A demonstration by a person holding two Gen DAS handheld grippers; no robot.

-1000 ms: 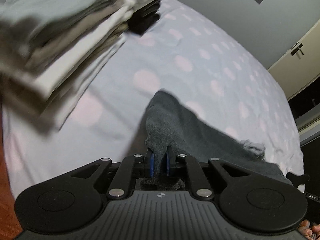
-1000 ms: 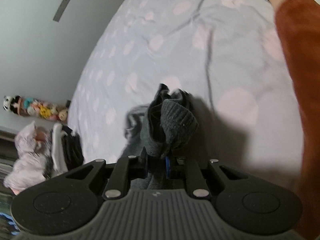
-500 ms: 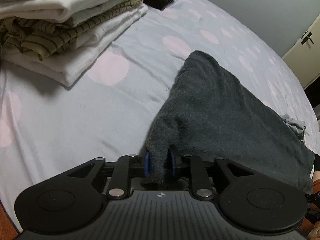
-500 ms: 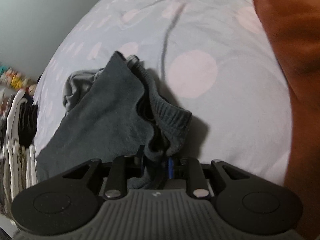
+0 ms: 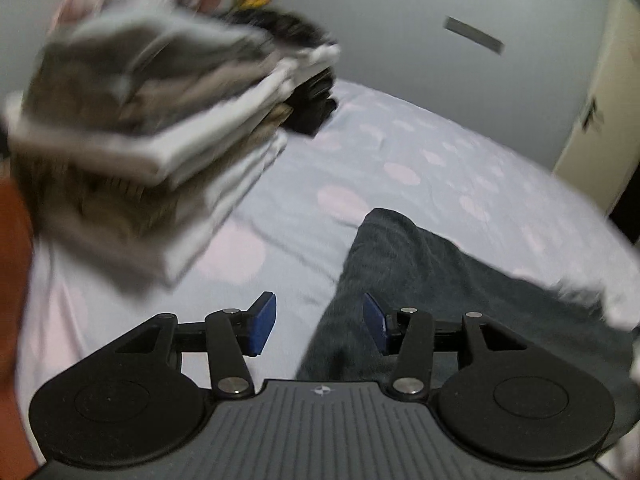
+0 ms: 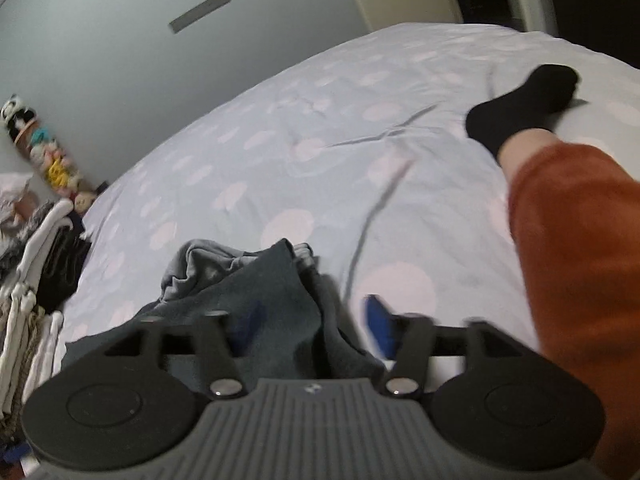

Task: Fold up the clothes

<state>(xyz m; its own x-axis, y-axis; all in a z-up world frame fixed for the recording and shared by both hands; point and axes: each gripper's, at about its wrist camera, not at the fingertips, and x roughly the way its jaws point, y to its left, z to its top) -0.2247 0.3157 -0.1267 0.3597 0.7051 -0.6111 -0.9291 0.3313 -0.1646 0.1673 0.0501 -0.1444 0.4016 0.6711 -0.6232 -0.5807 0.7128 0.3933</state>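
Observation:
A dark grey garment [image 5: 432, 280] lies spread on the dotted bedsheet [image 5: 400, 152]. My left gripper [image 5: 318, 322] hovers over its near edge. Its jaws are opening, and the cloth lies loose between the blue pads [image 5: 262, 322], close to the right one. In the right wrist view the same garment [image 6: 280, 296] is bunched in folds, with a lighter grey cloth [image 6: 200, 264] behind it. My right gripper [image 6: 314, 320] is also opening, and the folds sit between its pads [image 6: 378, 320] without being pinched.
A tall stack of folded clothes [image 5: 140, 140] stands at the left, with black folded items [image 5: 312, 104] behind it; the stack [image 6: 28, 320] also shows at the right view's left edge. A person's leg in orange trousers [image 6: 580, 260] with a black sock [image 6: 524, 100] lies at right.
Both grippers were shut on the dark garment; their jaws have now spread and the cloth lies loose on the bed. Both views have rolled and swung.

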